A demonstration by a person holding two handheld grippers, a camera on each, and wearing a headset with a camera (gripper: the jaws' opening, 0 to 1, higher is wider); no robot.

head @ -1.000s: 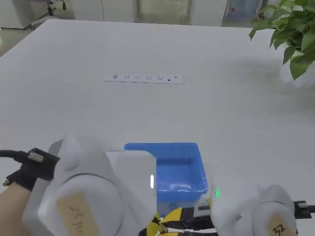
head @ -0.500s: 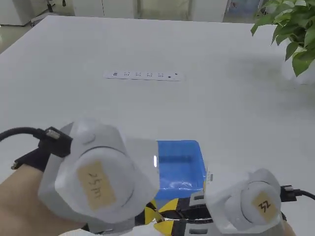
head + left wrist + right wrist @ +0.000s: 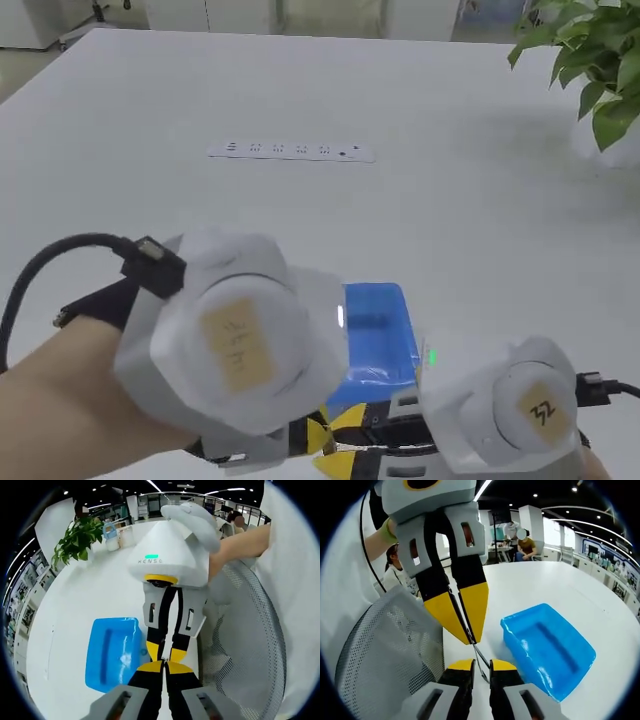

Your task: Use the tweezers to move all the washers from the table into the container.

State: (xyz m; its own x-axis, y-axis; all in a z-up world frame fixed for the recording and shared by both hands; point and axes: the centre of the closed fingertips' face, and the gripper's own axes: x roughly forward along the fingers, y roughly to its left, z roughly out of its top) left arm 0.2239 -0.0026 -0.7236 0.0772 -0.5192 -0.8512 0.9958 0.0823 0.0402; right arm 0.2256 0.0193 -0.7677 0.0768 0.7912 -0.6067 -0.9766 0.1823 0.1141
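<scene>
The blue container (image 3: 381, 318) sits on the white table, partly hidden behind my left gripper's white body. Below the container's near edge my left gripper (image 3: 325, 437) and right gripper (image 3: 375, 433) meet tip to tip. In the right gripper view the thin metal tweezers (image 3: 479, 660) run from between the left gripper's (image 3: 471, 641) yellow fingers into my right gripper (image 3: 481, 669). Both grippers look shut on the tweezers. The container (image 3: 550, 650) lies just right of them. In the left gripper view my left gripper (image 3: 164, 668) faces the right gripper (image 3: 164, 653), with the container (image 3: 110, 652) at the left.
A flat socket strip (image 3: 290, 152) is set into the table's middle. A potted plant (image 3: 590, 60) stands at the far right. A mesh chair back (image 3: 385, 650) is close beside the grippers, and people sit in the background.
My left gripper has moved right and up, covering more of the blue container. The right gripper has risen further into the head view, and the two now meet.
</scene>
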